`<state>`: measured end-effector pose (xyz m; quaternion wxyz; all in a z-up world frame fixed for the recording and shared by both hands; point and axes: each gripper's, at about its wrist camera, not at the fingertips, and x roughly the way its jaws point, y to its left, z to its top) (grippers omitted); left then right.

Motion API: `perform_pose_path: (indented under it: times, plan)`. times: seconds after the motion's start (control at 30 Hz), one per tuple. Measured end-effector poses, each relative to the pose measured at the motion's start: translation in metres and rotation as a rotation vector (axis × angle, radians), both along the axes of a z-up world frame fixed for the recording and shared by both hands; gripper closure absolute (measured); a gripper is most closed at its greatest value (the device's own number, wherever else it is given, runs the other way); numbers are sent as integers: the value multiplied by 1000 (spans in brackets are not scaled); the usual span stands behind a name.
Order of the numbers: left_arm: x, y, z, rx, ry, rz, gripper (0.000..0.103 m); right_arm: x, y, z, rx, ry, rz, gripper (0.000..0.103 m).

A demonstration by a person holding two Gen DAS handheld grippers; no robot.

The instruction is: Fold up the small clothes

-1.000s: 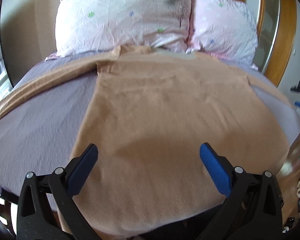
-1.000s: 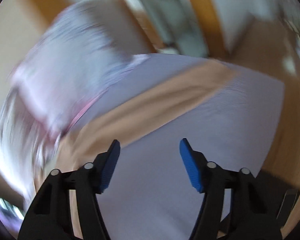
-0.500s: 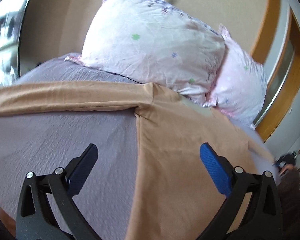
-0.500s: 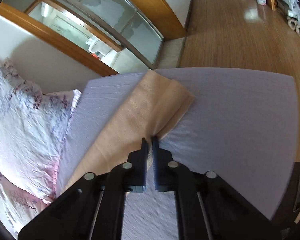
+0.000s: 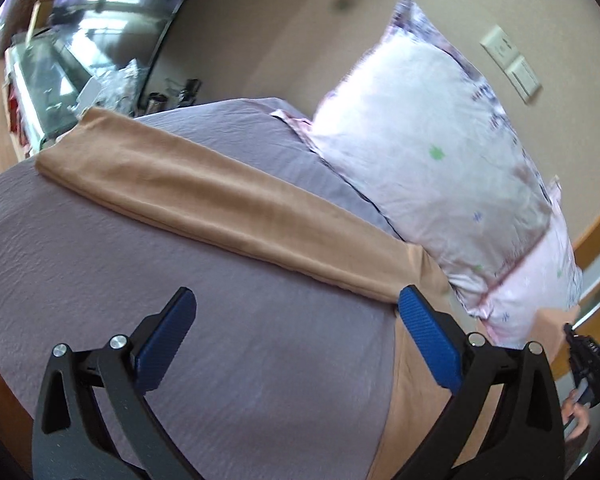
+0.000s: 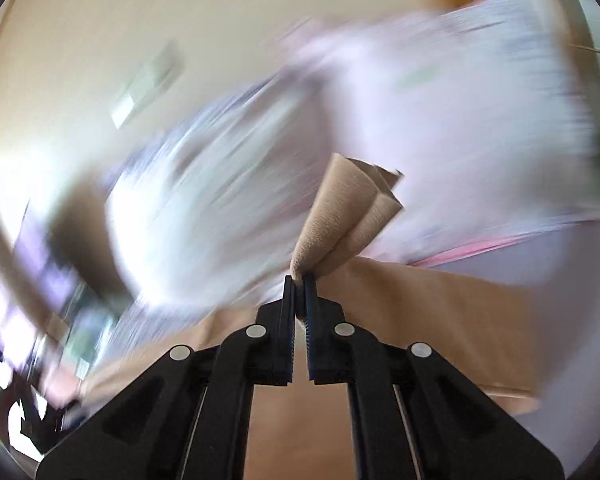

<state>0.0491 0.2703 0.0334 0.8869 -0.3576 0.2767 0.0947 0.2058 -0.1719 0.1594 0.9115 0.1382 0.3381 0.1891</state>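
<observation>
A tan long-sleeved shirt lies on a lilac bed sheet (image 5: 260,360). In the left wrist view its left sleeve (image 5: 220,204) stretches flat across the bed toward the far left, and the shirt body (image 5: 416,400) lies at lower right. My left gripper (image 5: 296,320) is open and empty above the sheet, just short of the sleeve. In the right wrist view my right gripper (image 6: 299,280) is shut on the cuff of the other sleeve (image 6: 352,216) and holds it lifted over the shirt body (image 6: 440,320). That view is blurred by motion.
Two pale floral pillows (image 5: 440,168) lie at the head of the bed, just behind the shirt's collar. A beige wall with switches (image 5: 512,64) stands behind them. A window and cluttered sill (image 5: 80,64) lie beyond the bed's far left edge.
My right gripper closed on the right sleeve's cuff and swung it up and over toward the shirt body. My left gripper stayed open and turned left toward the left sleeve.
</observation>
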Motion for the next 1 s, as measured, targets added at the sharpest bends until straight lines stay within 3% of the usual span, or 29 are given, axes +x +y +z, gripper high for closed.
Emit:
perform_pose_path:
  times: [0.13,0.2,0.23,0.27,0.33,0.43,0.57,0.67,0.8,0.9,0.93,0.97,1.0]
  plan:
    - [-2,22,-9,-91,18,59,5,15,121,-76,-107,305,325,97]
    - [-2,30,-12,-112,40,83,5,3,138,-86,-119,325,372,93]
    - [-2,35,-14,-121,51,90,5,-1,135,-84,-116,307,362,79]
    - [-2,41,-16,-127,60,99,5,0,128,-81,-108,285,341,49]
    - [0,50,-20,-147,72,113,5,-10,103,-69,-53,226,258,18]
    - [2,62,-23,-194,56,124,7,-12,69,-62,-20,201,191,18]
    - [2,78,-25,-277,99,200,26,-18,32,-62,29,226,152,18]
    - [3,88,-26,-328,120,240,32,-24,20,-58,62,226,162,18]
    - [11,97,-25,-355,162,269,35,-33,20,-56,104,210,200,18]
    - [18,99,-23,-341,206,292,43,-37,20,-53,124,198,222,18]
    - [19,100,-24,-334,220,307,52,-38,19,-54,129,196,226,18]
    - [20,101,-25,-328,231,321,70,-39,17,-54,132,194,225,18]
    - [20,105,-29,-323,254,343,80,-39,14,-56,138,192,222,18]
